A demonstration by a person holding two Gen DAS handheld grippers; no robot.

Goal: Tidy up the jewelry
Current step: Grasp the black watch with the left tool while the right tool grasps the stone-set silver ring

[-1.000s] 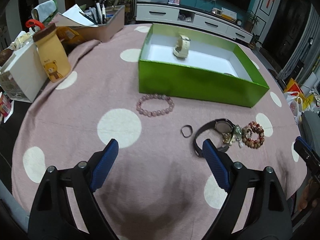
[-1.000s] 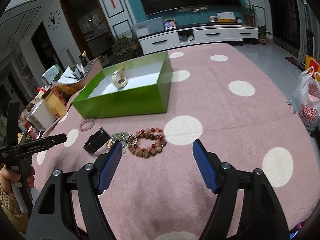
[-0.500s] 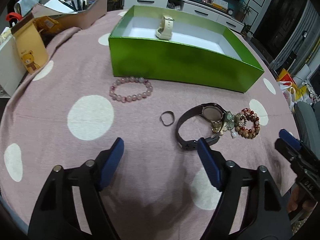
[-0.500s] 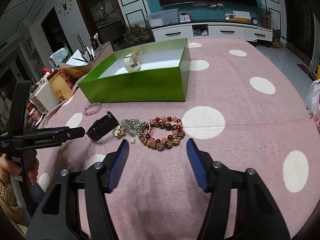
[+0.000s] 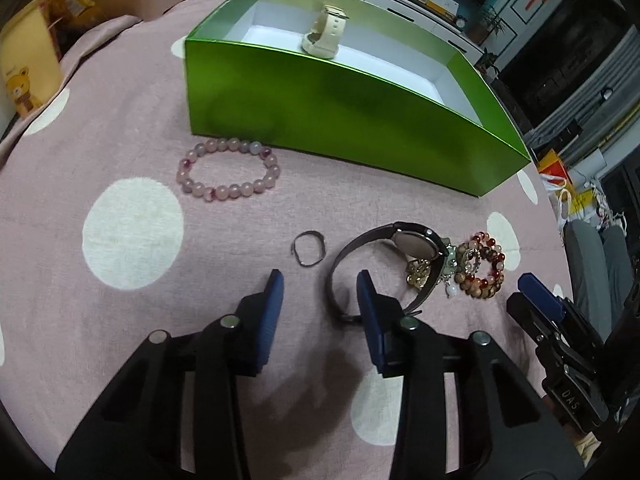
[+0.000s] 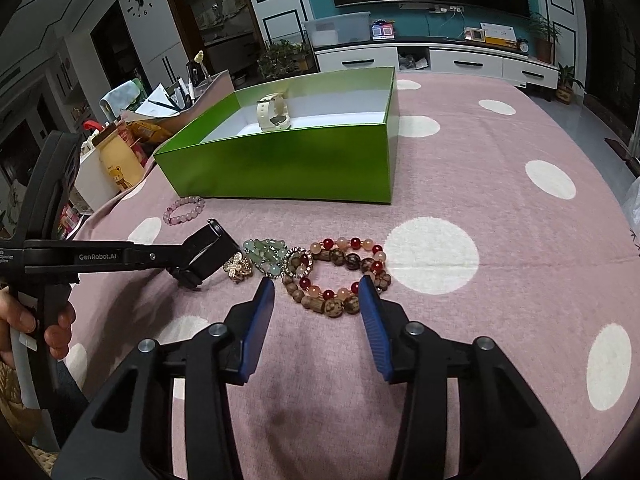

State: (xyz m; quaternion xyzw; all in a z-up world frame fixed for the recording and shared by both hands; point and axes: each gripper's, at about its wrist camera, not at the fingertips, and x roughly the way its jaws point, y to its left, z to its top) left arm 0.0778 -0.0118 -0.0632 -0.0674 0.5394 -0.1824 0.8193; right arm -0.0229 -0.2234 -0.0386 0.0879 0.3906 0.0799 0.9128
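Note:
A green box (image 5: pixel 352 104) holds a cream watch (image 5: pixel 322 38). On the pink spotted cloth lie a pink bead bracelet (image 5: pixel 228 175), a small dark ring (image 5: pixel 308 243), a black watch (image 5: pixel 384 256) and a heap of brown and red bead bracelets (image 5: pixel 482 266). My left gripper (image 5: pixel 320 292) is open, its right finger touching the black watch's strap. My right gripper (image 6: pixel 318 294) is open with its fingers on either side of the near edge of the brown and red bracelets (image 6: pixel 340 276). A green bead bracelet (image 6: pixel 266 254) and a gold brooch (image 6: pixel 240 268) lie beside them.
A yellow bear carton (image 6: pixel 118 160), a white box (image 6: pixel 90 178) and a tray of pens (image 6: pixel 188 96) stand at the table's left edge beyond the green box (image 6: pixel 288 156). A TV cabinet (image 6: pixel 460 60) is behind the table.
Both grippers have moved forward and lower toward the jewelry and narrowed their jaws. The left now reaches the black watch's strap; the right now flanks the brown and red bracelets.

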